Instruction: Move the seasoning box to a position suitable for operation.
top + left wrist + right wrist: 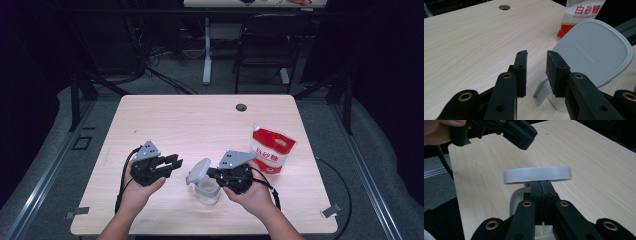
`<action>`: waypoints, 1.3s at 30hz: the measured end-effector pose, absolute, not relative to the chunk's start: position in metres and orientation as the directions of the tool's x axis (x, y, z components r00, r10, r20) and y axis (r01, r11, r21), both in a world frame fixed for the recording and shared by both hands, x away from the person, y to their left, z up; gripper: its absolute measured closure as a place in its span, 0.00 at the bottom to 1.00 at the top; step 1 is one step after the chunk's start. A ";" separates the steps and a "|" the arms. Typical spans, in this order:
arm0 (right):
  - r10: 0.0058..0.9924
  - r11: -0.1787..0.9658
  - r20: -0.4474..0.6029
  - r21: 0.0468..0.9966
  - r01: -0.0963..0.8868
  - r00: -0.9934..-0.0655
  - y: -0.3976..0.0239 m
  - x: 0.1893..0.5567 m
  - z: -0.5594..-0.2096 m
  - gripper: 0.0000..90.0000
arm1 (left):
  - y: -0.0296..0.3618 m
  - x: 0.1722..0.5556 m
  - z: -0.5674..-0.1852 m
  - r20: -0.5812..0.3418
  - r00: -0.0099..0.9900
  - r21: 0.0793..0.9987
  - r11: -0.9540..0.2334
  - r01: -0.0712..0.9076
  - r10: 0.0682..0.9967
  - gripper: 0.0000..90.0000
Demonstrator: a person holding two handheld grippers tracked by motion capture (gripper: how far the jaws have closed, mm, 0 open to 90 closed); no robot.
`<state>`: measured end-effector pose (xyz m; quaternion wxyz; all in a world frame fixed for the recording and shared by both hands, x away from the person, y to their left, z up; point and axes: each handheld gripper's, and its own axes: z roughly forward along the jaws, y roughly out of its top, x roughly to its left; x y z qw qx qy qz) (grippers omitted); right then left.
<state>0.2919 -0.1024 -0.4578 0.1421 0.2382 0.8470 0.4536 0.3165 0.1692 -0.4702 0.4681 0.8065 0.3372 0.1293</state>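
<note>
A small white container stands near the table's front edge, and its grey lid is raised off it and tilted. My right gripper comes in from the right, shut on the lid's near edge; the right gripper shows its jaws pressed together just under the rim. The left gripper is open a little to the left of the lid, with nothing between its pads. In the left gripper view the lid lies just beyond the left gripper, its tab pointing toward me.
A red and white sugar bag lies right of the container, close behind my right hand. The wooden table has a cable hole near its far edge. A chair and desk legs stand beyond the table.
</note>
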 end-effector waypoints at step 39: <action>0.498 0.498 -0.053 0.835 0.235 -0.865 -0.071 0.302 -0.446 0.97 | 0.175 0.319 -0.472 -0.105 0.717 0.839 -0.326 0.436 0.689 0.79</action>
